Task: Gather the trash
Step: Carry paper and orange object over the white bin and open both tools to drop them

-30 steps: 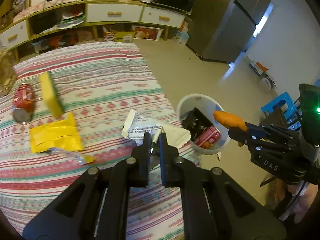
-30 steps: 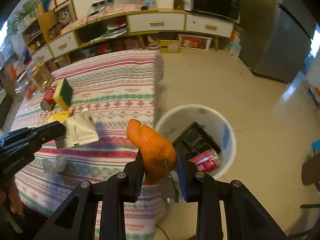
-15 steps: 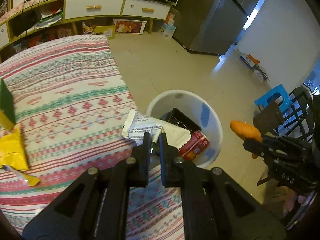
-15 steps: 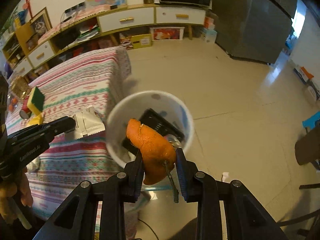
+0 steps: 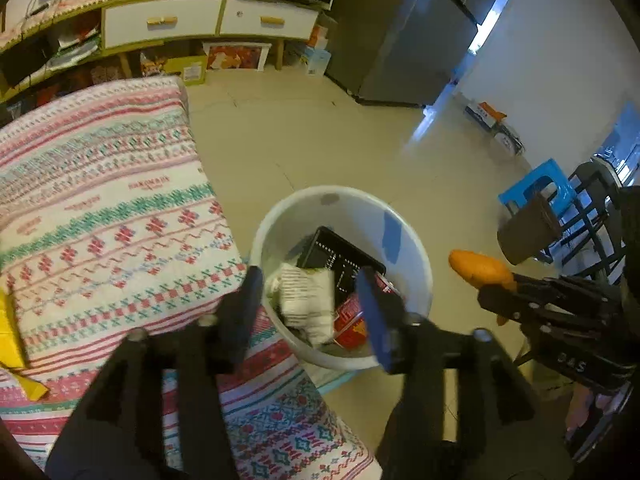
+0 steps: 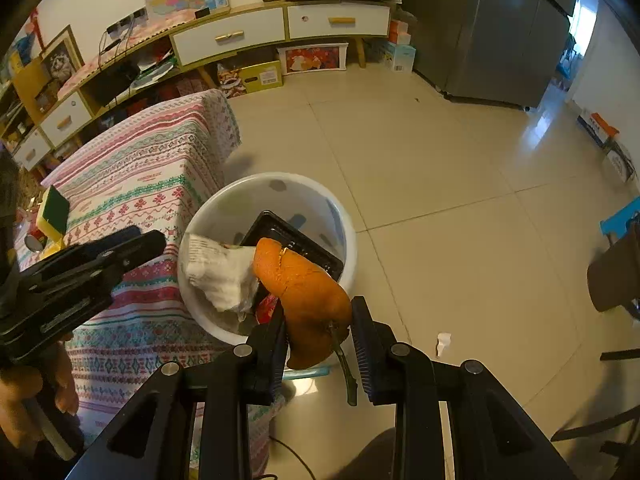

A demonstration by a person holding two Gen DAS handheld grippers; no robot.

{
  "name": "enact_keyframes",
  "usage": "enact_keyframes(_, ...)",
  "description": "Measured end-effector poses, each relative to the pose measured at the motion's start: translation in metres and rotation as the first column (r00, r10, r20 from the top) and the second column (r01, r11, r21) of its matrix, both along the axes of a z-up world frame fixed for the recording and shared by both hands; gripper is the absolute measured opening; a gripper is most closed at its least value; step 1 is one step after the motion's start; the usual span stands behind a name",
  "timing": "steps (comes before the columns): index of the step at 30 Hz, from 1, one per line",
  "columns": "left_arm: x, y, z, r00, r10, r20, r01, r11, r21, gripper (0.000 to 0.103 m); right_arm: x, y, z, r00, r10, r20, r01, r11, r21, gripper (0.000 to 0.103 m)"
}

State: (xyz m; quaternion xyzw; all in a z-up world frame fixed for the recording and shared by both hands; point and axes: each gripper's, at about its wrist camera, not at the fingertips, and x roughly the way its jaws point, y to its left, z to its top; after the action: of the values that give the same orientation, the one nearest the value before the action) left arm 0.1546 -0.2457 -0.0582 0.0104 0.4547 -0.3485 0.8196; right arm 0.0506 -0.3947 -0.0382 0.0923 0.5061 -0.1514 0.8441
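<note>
Bin (image 5: 416,276) sat mid-frame as your left gripper (image 5: 310,304) was opening, its wrapper (image 5: 306,300) loose over the rim, while your right gripper (image 6: 318,336) clamped the peel (image 6: 304,288); you needed that peel centred above the bin before letting go.
</note>
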Motion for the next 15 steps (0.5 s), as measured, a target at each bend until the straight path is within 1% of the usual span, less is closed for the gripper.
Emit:
enact_keyframes(3,0.001,0.01,0.007,0.999,0.027,0.023,-0.027,0.999,0.039,0.064,0.004,0.003,0.0,1.0,0.003,-0.001,-0.003,1.0,0.0,0.031)
enact_keyframes(8,0.001,0.032,0.012,0.995,0.09,0.043,-0.095,0.988,0.125,0.069,0.011,0.011,-0.003,1.0,0.011,-0.005,-0.011,1.0,-0.005,0.031)
enact_keyframes(12,0.0,0.053,0.016,0.992,0.121,0.048,-0.127,0.98,0.152,0.073,0.019,0.016,-0.006,1.0,0.018,-0.008,-0.018,1.0,-0.01,0.031)
enact_keyframes(15,-0.003,0.07,0.02,0.988,0.144,0.051,-0.15,0.977,0.155,0.075,0.024,0.019,-0.008,1.0,0.015,-0.004,-0.015,1.0,-0.005,0.031)
